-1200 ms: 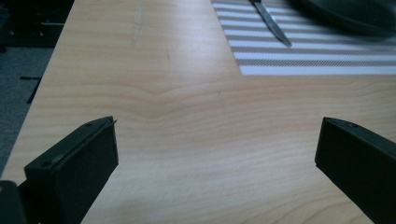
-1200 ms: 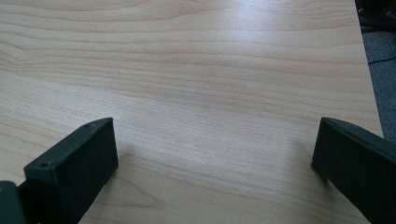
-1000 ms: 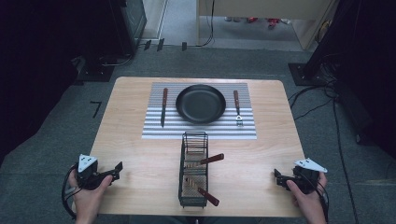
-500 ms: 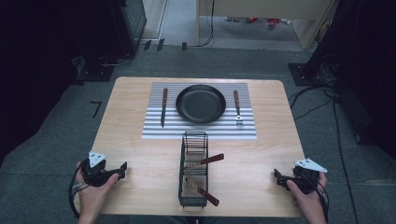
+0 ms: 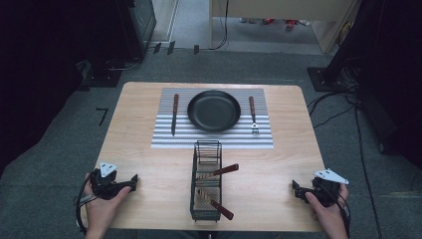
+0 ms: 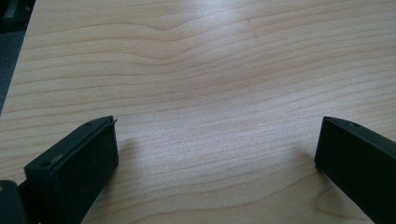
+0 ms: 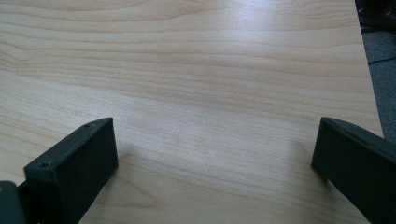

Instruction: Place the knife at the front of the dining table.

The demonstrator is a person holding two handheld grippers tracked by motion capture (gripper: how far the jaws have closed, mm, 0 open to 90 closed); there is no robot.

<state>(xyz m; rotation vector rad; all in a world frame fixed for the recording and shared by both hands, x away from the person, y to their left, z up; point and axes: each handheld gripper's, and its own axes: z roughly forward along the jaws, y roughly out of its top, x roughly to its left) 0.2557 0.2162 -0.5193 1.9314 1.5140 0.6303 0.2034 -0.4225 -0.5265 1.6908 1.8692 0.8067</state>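
We work at a pale wooden table [image 5: 149, 169] over grey carpet. Nearest us, our left gripper [image 5: 130, 183] and right gripper [image 5: 295, 188] rest at the front corners, jaws wide apart, gripping nothing, probably waiting. Between them stands a wire caddy [image 5: 206, 181] holding two wooden-handled utensils. Beyond, a striped placemat [image 5: 211, 134] carries knife [image 5: 174, 113], black plate [image 5: 214, 110] and fork [image 5: 253, 114], set for dining.

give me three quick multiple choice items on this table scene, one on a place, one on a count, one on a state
1. Where does the fork lie?
A. in the wire caddy
B. on the striped mat, right of the black plate
C. on the plate

2. How many wooden handles stick out of the wire caddy?
A. two
B. four
C. none

3. How does the left tool stand?
A. shut on a knife
B. shut, empty
C. open, empty

Answers: 1 B, it lies on the striped mat beside the black plate; 2 A, two show; 3 C, jaws wide apart over bare table.
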